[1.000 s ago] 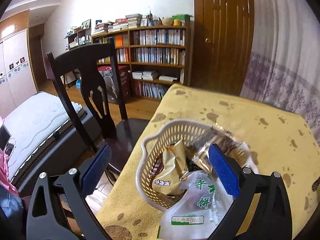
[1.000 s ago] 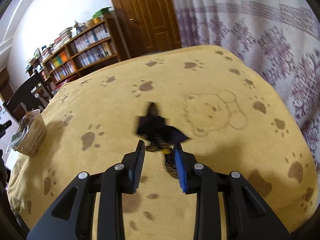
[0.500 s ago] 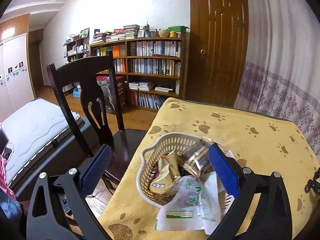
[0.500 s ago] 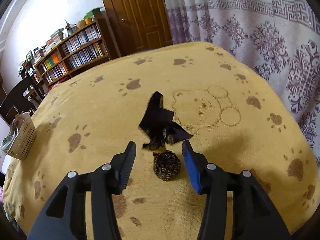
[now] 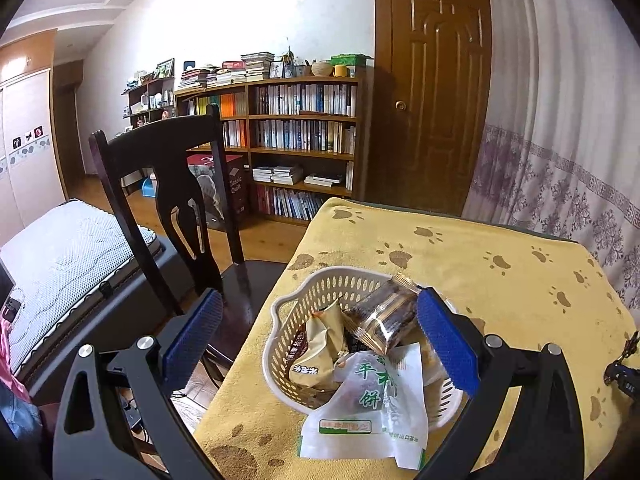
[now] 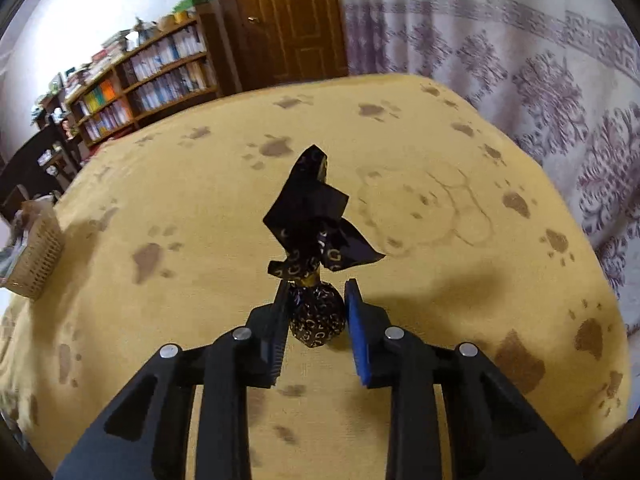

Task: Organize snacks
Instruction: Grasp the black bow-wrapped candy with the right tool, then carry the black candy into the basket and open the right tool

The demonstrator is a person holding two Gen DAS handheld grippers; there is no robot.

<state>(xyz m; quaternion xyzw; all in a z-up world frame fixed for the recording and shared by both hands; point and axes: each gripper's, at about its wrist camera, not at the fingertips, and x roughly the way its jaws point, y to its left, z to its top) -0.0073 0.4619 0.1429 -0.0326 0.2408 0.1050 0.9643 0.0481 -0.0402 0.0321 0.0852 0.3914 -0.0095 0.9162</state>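
My right tool [image 6: 316, 312] pinches the wrapped chocolate [image 6: 317, 314]; next, carry it to the basket [image 6: 38, 256] at nine o'clock.

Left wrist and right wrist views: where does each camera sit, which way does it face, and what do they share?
Left wrist: on the left gripper, open above the white basket of snacks, facing chair and bookshelf.
Right wrist: on the right gripper, closed around a dark wrapped candy, facing the curtain.
Shared: yellow paw-print cloth, basket, bookshelf, door.

Home: bookshelves [image 5: 280, 128], mattress [image 5: 60, 256], curtain [image 5: 560, 120].
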